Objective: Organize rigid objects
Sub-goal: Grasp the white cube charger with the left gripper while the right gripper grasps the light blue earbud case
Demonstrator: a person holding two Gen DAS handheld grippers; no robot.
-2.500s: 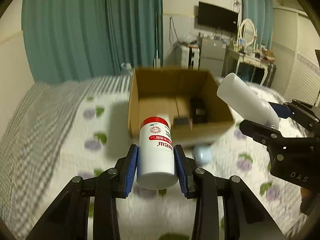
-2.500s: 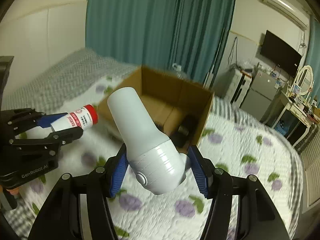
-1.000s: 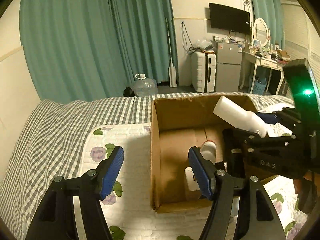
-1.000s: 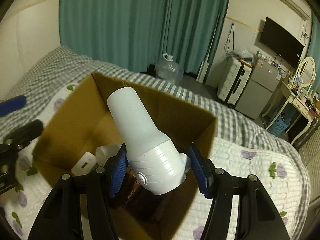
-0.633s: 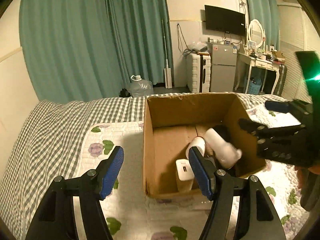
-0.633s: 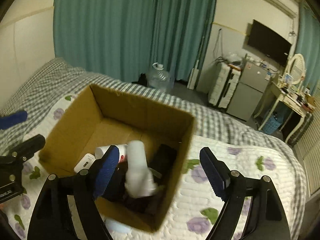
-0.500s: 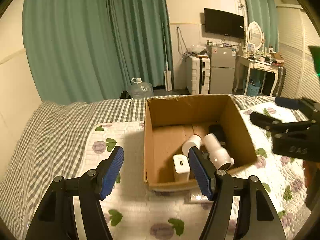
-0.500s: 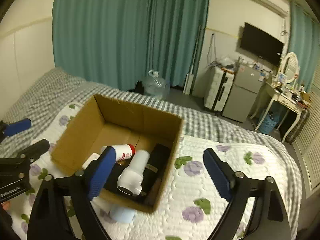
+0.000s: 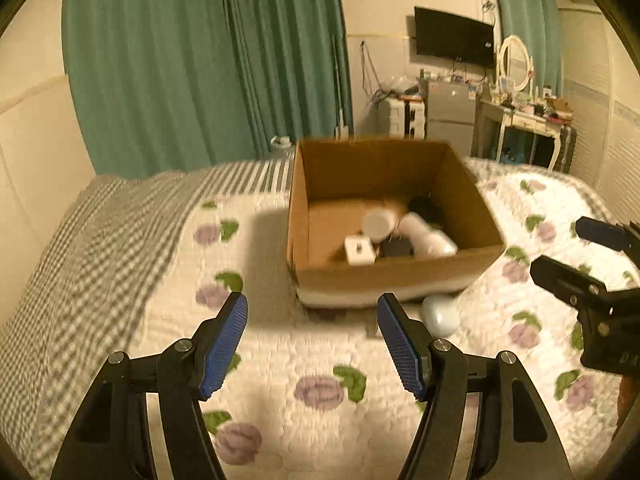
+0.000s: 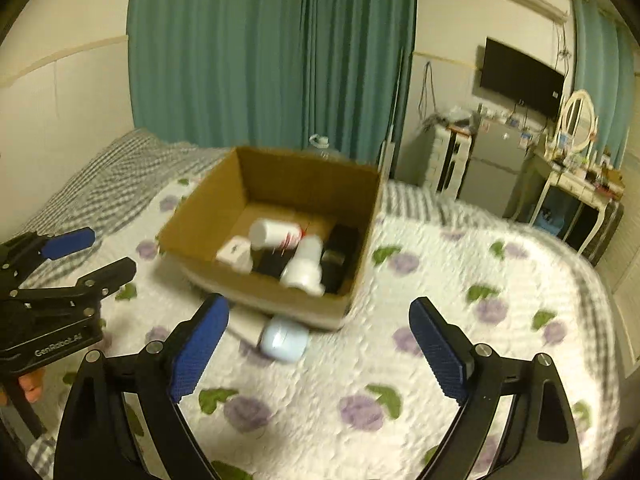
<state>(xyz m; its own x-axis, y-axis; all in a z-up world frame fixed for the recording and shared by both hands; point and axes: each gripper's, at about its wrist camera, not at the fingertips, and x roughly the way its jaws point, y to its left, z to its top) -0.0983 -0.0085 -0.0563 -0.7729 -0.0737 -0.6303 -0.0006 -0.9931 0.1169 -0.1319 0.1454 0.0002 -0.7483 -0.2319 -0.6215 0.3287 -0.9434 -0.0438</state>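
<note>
Two tools, both spread wide and holding nothing: left tool (image 9: 312, 336) and right tool (image 10: 318, 338) hover over the quilted bed (image 9: 280, 360), short of the cardboard box (image 9: 396, 276). Box sits on the bed and already holds several rigid items: red-capped white bottle (image 10: 276, 234) lying on its side, larger white bottle (image 10: 306, 266) beside it, small white charger-like block (image 10: 236, 254), and some dark objects (image 10: 340, 256) too blurred to identify. One pale blue rounded object (image 10: 284, 340) is left outside, on the quilt right against the box's near wall, with something flat and white partly under the box next to it; can't tell what. Step in hand looks like a pause between placements, hands free to pick again. Likely next move: right tool, being closer, drops to the pale blue object and closes across its width, then lifts it over the near wall into the box. Round smooth shell may slip, so a centred grip seems needed.
</note>
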